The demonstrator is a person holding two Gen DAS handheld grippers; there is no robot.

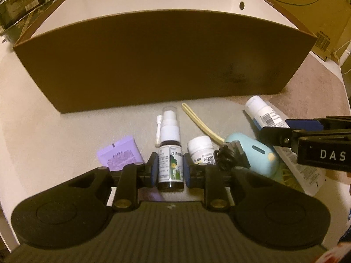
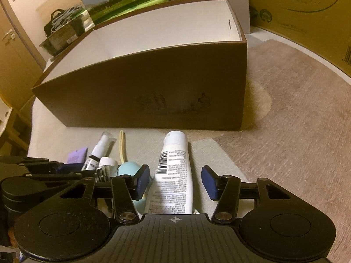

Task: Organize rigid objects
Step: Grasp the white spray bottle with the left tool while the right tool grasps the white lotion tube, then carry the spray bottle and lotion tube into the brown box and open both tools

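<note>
Brown glass spray bottle [image 1: 170, 164], upright at lower centre, sits clamped in your left gripper [image 1: 170, 171]; your right gripper [image 2: 174, 182], wide, straddles the lengthwise white plastic tube [image 2: 172, 173].

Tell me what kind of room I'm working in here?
Most likely a home room used for storage: a door at the far left, stacked cartons along the wall, and toiletries such as a spray bottle laid before a brown box.

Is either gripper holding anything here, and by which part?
The left gripper clamps the dark glass spray bottle by its labelled body. The right gripper straddles the white tube, open, holding nothing.
</note>
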